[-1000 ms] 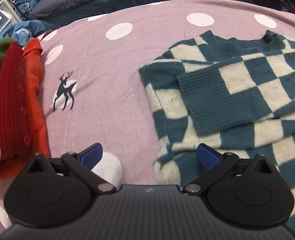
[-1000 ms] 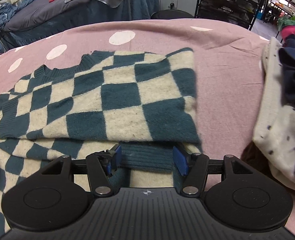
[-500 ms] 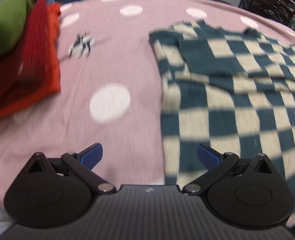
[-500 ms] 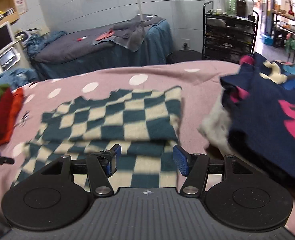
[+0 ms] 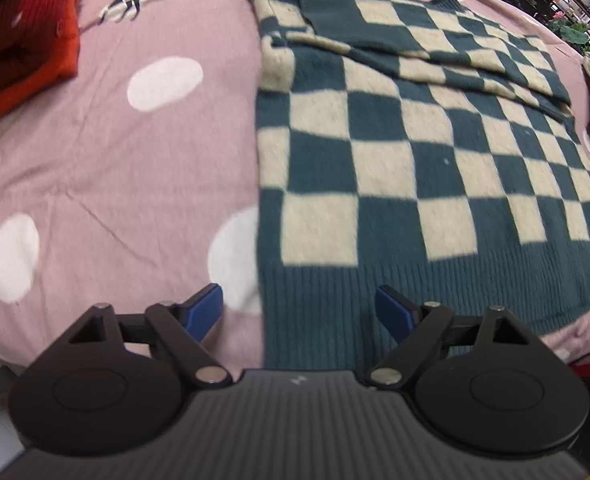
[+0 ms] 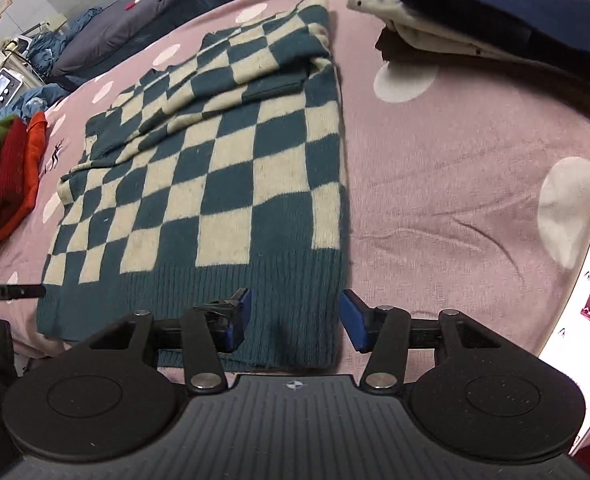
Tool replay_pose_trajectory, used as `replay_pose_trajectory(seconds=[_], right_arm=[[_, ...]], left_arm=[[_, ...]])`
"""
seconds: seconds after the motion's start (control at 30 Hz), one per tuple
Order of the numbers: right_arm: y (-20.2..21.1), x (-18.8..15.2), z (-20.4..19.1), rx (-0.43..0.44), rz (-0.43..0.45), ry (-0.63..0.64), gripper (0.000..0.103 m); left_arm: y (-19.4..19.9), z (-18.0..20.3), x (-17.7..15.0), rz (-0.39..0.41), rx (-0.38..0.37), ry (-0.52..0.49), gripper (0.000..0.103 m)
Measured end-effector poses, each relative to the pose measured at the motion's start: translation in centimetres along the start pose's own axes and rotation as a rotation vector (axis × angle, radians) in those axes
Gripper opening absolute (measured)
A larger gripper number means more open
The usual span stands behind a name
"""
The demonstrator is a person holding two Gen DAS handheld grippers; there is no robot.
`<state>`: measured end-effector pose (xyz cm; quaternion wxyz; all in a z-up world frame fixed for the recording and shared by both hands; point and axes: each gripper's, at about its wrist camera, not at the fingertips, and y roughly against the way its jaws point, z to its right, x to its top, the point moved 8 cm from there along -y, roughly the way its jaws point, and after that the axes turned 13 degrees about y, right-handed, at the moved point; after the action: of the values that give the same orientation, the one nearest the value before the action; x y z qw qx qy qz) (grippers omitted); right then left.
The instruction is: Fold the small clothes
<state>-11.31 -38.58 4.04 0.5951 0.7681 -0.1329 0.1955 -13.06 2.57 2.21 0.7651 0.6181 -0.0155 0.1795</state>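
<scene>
A teal and cream checked sweater (image 5: 415, 160) lies flat on the pink polka-dot bedspread (image 5: 115, 168), both sleeves folded across its chest. It also shows in the right wrist view (image 6: 223, 168). My left gripper (image 5: 299, 312) is open and empty, hovering at the left corner of the ribbed hem. My right gripper (image 6: 295, 316) is open and empty, with its jaws on either side of the right corner of the hem.
A folded red, orange and green stack (image 5: 19, 28) lies far left, also in the right wrist view (image 6: 7, 176). A pile of navy and cream clothes (image 6: 495, 16) lies far right. A lit phone (image 6: 583, 320) lies at the near right edge.
Both grippers have pulled back from the folded sleeves to the near hem of the sweater. Both stayed open. The sweater has not moved.
</scene>
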Motion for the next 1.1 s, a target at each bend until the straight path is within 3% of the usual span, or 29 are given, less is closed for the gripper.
replay_pose_trajectory(seconds=[0.17,0.33,0.63,0.73,0.8,0.83,0.93,1.1], right_arm=[[0.0,-0.6,1.2,-0.006,-0.017,-0.037,0.085],[-0.6,-1.7,0.9,0.069,-0.076,-0.052,0.086],[-0.9,-2.2,0.8,0.073,-0.102,-0.072,0.086],[-1.1,-2.1,0.7,0.074,-0.106,-0.068,0.083],[-1.3,-2.1,0.6,0.066,-0.115,-0.057,0.061],[-1.4,-2.1,0.6,0.066,-0.123,-0.053,0.043],[-1.6,-1.9,0.3,0.087,-0.136,-0.042,0.023],[-0.6,0.1,-0.1,0.103,-0.091,-0.022,0.02]], left_arm=[[-0.4,0.5,-1.8,-0.042,-0.036,0.034,0.062],[-1.4,0.9,-2.7,-0.06,-0.04,0.043,0.061],[-1.6,0.7,-2.5,-0.07,-0.048,0.051,0.056],[-1.6,1.5,-2.6,-0.072,-0.05,0.024,0.038],[-1.8,2.0,-2.8,-0.081,-0.057,0.008,0.023],[-1.9,2.2,-2.8,-0.086,-0.059,-0.001,0.02],[-1.8,2.7,-2.6,-0.094,-0.07,-0.011,0.013],[-0.2,2.9,0.0,-0.043,-0.104,0.008,0.011]])
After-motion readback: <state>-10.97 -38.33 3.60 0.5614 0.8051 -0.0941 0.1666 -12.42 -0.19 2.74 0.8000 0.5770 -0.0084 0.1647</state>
